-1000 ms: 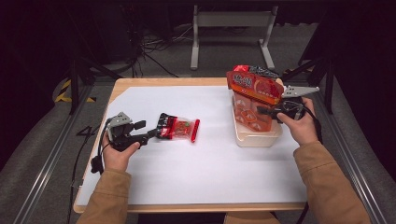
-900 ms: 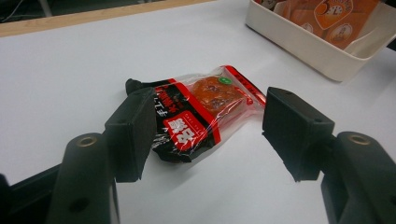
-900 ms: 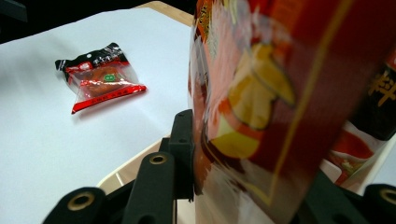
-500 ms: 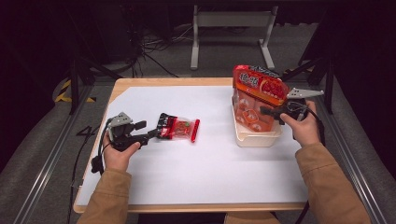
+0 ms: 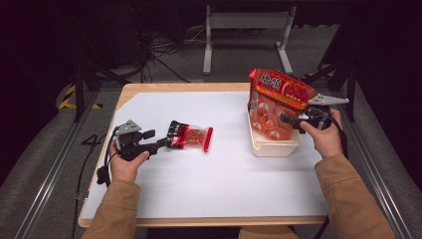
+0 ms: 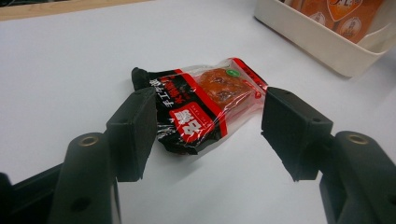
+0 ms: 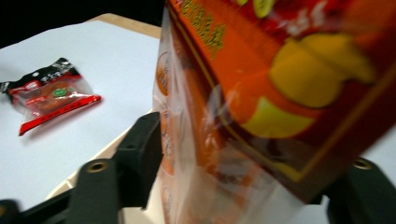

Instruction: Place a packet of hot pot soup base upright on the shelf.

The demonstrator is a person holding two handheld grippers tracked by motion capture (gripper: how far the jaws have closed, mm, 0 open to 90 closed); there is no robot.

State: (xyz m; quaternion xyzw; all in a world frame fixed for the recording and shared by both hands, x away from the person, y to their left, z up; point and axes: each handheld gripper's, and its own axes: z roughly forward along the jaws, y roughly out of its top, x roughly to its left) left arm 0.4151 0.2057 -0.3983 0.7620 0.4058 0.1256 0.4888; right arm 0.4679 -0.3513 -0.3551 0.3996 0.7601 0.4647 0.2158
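The right claw [image 5: 286, 119] had just been opening around the orange bag [image 5: 276, 99] standing in the tub [image 5: 273, 147]; left of the tub, the left claw [image 5: 166, 142] gaped around a red packet [image 5: 191, 138].

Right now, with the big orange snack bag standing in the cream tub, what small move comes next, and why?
Probably close the left gripper on the small red-and-black snack packet: its open jaws already flank the packet. The right gripper's jaws have just opened around the big orange snack bag, which stands in the cream plastic tub.

Bare sheet [image 5: 234, 174] between packet [image 5: 190, 137] and tub [image 5: 273, 147]
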